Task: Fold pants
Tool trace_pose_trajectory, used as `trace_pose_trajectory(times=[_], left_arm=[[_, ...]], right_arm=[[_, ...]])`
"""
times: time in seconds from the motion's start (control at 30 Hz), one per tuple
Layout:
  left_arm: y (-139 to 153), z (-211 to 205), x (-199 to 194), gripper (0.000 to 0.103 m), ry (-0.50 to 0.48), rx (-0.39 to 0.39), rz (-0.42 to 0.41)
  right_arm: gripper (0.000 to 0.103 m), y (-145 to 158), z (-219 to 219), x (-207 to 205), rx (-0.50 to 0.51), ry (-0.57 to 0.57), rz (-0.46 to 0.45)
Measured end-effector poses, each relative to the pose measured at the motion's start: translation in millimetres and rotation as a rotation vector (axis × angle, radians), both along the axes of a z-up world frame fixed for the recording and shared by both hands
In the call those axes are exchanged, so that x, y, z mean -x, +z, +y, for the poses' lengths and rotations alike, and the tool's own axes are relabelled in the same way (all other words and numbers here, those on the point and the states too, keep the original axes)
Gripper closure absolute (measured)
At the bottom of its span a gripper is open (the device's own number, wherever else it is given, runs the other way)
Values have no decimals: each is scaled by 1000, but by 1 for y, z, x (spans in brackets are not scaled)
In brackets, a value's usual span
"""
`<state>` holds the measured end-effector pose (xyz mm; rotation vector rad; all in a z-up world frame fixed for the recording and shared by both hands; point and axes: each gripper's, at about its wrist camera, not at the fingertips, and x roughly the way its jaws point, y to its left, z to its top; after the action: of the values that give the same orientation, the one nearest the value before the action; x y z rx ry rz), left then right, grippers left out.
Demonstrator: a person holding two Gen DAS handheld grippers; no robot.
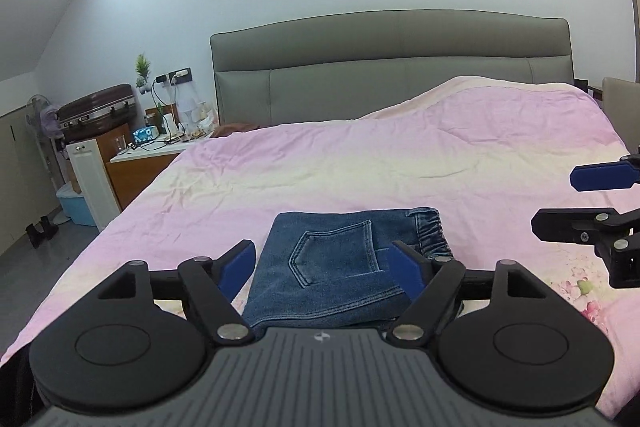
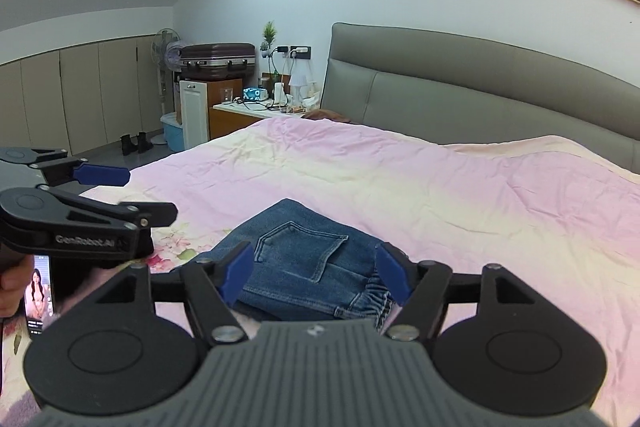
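Blue denim pants point(image 1: 332, 263) lie folded into a compact stack on the pink bed cover, back pocket up and elastic waistband to the right. My left gripper point(image 1: 326, 265) hovers above them, open, its blue pads spread with nothing between them. In the right wrist view the same folded pants point(image 2: 304, 263) rest below my right gripper point(image 2: 316, 273), also open and empty. Each gripper shows in the other's view: the right gripper point(image 1: 560, 201) at the right edge, the left gripper point(image 2: 154, 193) at the left edge.
The bed cover point(image 1: 360, 163) spreads wide and wrinkled toward a grey headboard point(image 1: 392, 75). A cluttered nightstand point(image 2: 256, 107), white cabinet point(image 2: 194, 111), suitcase and fan stand beyond the bed's left side. A hand holds a phone point(image 2: 38, 291) under the left gripper.
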<state>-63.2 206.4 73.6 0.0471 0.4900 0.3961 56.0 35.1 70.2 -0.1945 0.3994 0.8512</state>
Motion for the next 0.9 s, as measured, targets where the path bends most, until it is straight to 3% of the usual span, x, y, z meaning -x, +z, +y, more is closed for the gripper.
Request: trace_pose_trajectory(times=[0.17,0.33,0.6,0.9], left_arm=[[-13,-7,1,13,-11,73,7],[-27,-20,0,12,6,66,32],[-55,-40,-6,11,-39,81,111],[-66,-36,-3,11,-18,101,146]], right_arm=[[35,-9,-17,25,-31,-77,-22],[27,-27,-24,40,0,-151,-83],[17,-61,-27,25,56,-195,-12],[16,-88,-30,9,77,-225,97]])
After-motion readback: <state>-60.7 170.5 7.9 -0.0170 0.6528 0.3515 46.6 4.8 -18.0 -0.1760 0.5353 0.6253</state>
